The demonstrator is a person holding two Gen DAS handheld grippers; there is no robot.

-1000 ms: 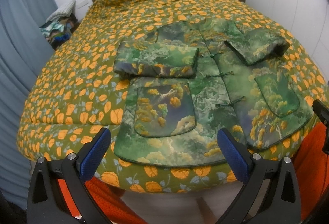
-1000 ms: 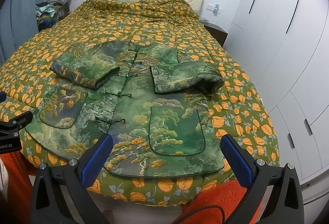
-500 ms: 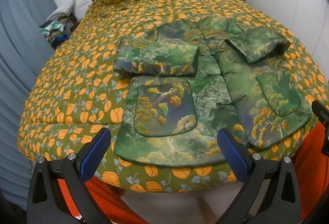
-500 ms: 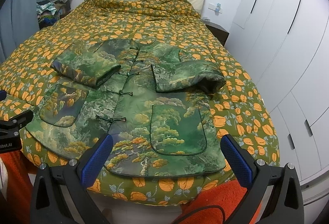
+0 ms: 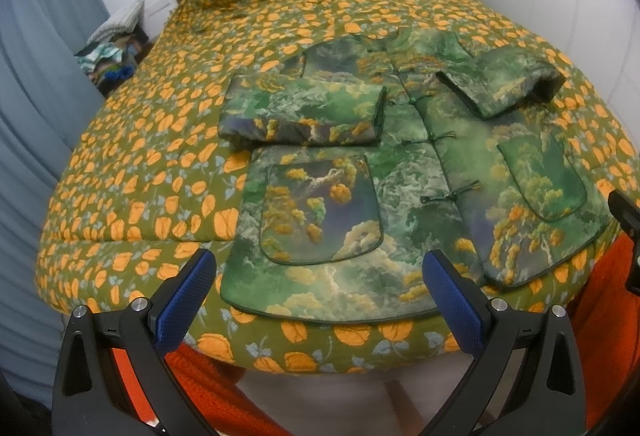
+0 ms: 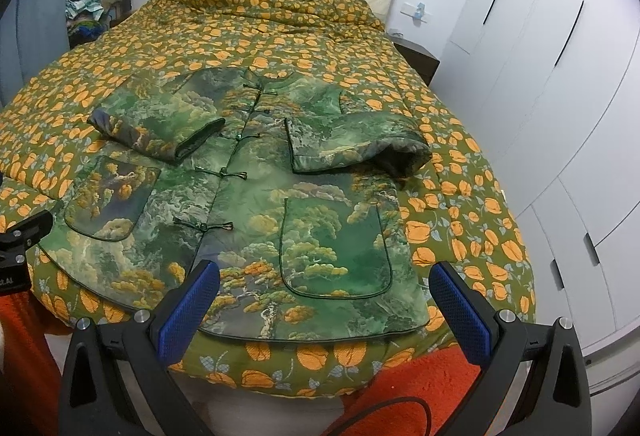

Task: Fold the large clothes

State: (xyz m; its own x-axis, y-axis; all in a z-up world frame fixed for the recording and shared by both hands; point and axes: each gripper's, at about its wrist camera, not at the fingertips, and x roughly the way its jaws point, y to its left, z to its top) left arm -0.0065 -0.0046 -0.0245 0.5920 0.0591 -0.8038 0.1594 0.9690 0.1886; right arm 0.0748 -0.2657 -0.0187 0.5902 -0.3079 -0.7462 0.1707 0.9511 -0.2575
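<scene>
- Jacket (image 5: 400, 172) is lying flat near the foot edge of the bed (image 5: 132, 164), both sleeves already crossing inward.
- Left tongs (image 5: 320, 300) and right tongs (image 6: 326, 306) are hovering released, gripping nothing.
- Padded hem at 6 o'clock is risking slipping out; sleeve (image 6: 356, 140) at 2 o'clock could be unfolding on lift.

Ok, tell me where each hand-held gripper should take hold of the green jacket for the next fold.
Grip the jacket at its bottom hem, one corner each, coming in low from the foot of the bed. The hem lies flat along the near edge, nearest both open grippers, left hand-held gripper and right hand-held gripper. Both sleeves are already folded in, so lifting the hem toward the collar is probably next.
</scene>
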